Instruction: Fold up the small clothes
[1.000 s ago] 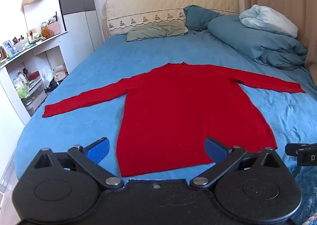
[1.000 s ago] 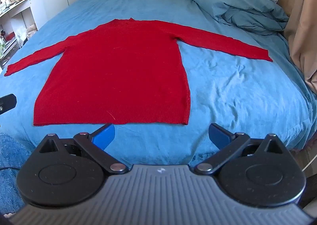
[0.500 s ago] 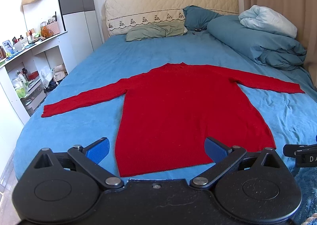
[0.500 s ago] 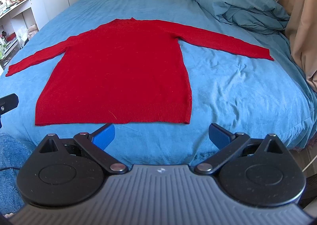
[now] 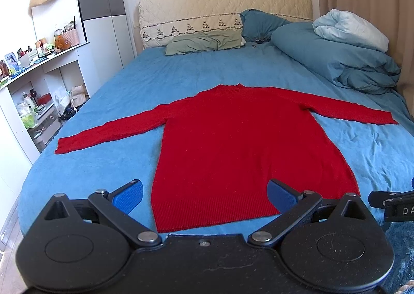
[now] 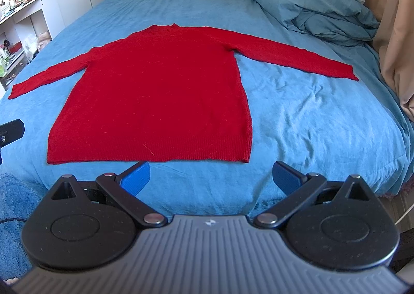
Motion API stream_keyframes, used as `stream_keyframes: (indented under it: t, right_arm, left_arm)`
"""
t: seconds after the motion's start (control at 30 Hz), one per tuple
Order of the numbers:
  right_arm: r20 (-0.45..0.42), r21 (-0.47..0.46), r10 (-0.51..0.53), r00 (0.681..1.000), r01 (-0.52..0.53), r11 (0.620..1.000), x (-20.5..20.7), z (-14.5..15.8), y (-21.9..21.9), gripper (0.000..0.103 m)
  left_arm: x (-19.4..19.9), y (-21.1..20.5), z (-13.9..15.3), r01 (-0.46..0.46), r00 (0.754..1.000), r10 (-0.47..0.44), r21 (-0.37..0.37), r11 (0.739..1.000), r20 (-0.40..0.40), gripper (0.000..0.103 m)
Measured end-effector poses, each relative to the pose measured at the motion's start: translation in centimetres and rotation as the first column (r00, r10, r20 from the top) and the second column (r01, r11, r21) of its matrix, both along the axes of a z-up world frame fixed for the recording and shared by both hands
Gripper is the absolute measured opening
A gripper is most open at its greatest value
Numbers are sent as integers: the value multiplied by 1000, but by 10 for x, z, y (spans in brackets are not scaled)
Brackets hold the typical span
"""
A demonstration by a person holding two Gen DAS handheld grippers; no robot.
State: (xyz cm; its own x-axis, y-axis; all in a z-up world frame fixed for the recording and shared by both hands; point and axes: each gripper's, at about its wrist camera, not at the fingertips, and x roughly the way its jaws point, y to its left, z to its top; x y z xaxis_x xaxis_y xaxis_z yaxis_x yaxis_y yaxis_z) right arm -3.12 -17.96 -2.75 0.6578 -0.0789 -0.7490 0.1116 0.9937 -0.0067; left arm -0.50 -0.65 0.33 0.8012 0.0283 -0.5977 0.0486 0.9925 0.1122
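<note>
Left view: sweater (image 5: 240,149) hem's right corner hidden behind gripper finger (image 5: 282,194). Shelf clutter (image 5: 31,110) too small to identify. Right view: curtain (image 6: 396,22) cut off by frame edge.

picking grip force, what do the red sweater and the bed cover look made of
Red sweater: looks like a soft matte knit, with a ribbed hem band and faint surface fuzz. Bed cover: probably matte woven or brushed fabric, with soft wrinkles; exact fibre unclear.
</note>
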Motion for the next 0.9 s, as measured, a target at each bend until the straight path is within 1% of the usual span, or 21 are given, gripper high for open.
stream_keyframes:
  t: [0.9]
  right_arm:
    - [0,1,5,1000,-5,1000,1,1,3,103]
  left_arm:
    - [1,2,0,3,1000,-3,-5,1000,-1,103]
